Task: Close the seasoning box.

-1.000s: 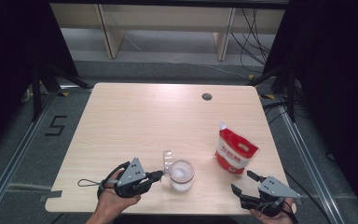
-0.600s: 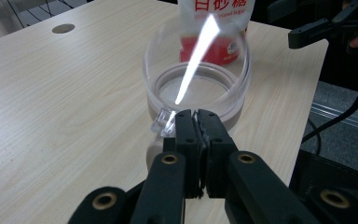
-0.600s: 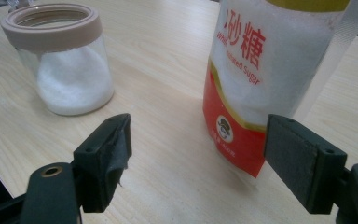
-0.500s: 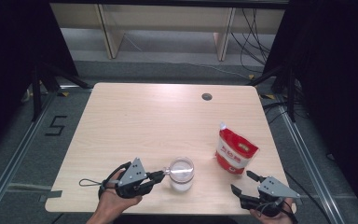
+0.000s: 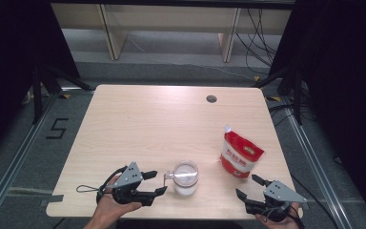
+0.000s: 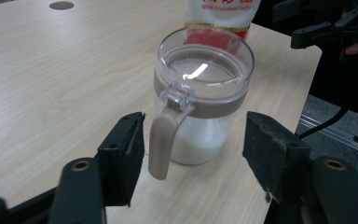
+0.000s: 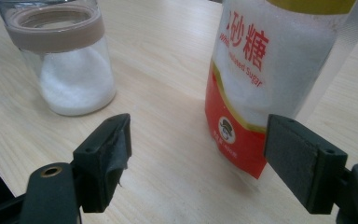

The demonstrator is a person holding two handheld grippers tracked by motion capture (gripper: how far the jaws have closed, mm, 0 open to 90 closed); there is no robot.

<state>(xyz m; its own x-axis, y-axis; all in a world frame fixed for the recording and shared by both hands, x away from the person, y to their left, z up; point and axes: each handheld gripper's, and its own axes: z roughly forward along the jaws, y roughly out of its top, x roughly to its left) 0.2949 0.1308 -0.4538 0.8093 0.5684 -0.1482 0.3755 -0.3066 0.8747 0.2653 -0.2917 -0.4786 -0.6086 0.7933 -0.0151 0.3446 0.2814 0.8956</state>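
While just opening, left gripper (image 5: 158, 183) jaws (empty) flank jar (image 6: 200, 98).

Lab-type recording space, not home. Pale wood-grain rectangular surface (image 5: 162, 124) with round dark cable hole (image 5: 211, 99) stands alone on grey carpeted floor (image 5: 24, 157). Black curtains (image 5: 343, 71) hang at both sides, closing off bay. Metal floor rails (image 5: 14, 164) run along each side of surface. Black digit "5" (image 5: 57, 128) taped on floor at left, marking station. Bundle of black cables (image 5: 257, 28) trails down behind. Light wooden shelving frame (image 5: 109, 24) stands at back.
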